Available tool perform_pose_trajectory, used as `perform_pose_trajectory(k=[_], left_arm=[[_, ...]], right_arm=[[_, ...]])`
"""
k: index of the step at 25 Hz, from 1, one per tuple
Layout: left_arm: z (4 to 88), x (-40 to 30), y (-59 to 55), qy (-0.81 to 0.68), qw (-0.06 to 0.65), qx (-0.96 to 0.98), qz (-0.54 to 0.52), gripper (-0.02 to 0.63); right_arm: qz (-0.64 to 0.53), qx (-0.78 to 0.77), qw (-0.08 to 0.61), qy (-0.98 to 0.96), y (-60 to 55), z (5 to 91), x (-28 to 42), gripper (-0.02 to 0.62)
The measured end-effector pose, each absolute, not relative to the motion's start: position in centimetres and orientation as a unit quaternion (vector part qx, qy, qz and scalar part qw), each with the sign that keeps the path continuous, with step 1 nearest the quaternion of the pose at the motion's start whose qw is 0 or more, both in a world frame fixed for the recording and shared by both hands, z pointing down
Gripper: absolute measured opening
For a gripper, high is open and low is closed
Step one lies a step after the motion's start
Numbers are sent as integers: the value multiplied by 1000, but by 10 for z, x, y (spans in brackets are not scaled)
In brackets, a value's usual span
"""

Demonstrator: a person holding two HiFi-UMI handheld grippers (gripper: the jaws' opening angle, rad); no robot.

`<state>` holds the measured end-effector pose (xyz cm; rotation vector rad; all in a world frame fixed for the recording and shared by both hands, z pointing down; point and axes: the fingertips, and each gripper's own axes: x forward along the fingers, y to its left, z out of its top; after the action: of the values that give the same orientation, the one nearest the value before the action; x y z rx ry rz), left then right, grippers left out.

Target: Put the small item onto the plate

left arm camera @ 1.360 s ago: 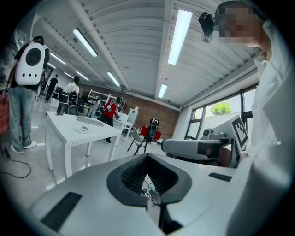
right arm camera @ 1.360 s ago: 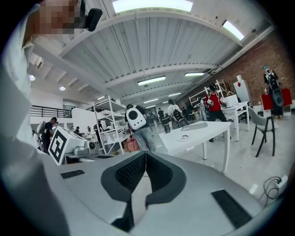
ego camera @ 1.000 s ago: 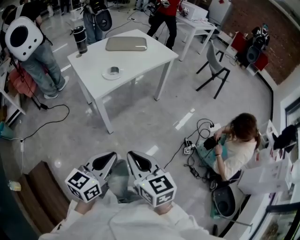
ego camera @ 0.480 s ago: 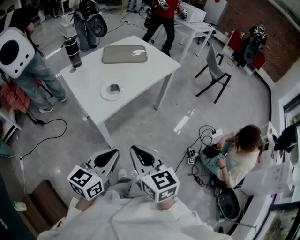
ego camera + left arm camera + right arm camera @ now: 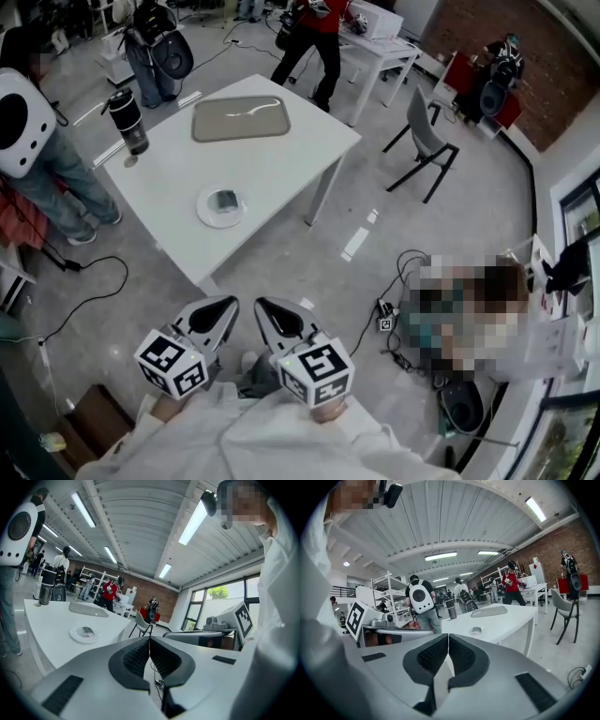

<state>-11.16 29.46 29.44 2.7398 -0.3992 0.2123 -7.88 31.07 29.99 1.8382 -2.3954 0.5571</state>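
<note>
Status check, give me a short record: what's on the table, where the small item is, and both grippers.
table: white, ahead of the person, beyond both grippers
plate: on the table's near side
small item: greyish, lying on the plate
tray: on the table's far side
tumbler: dark, upright at the table's left corner
left gripper: jaws together, nothing between them
right gripper: jaws together, nothing between them

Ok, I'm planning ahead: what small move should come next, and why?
Probably step closer to the table: the left claw and right claw are shut, empty and well short of it. The small item already seems to lie on the plate.
</note>
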Motion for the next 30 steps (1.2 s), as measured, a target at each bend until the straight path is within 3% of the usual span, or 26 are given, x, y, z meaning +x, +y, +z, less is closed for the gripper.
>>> perform_pose_trajectory(k=[13,30], left_arm=[[316,-88,208,-152,204,964,84,9],[309,18,24,-198,195,957,77,9]], right_arm=[[202,607,38,-768,226,320,-38,15],[182,560,52,-806,39,306,69,15]])
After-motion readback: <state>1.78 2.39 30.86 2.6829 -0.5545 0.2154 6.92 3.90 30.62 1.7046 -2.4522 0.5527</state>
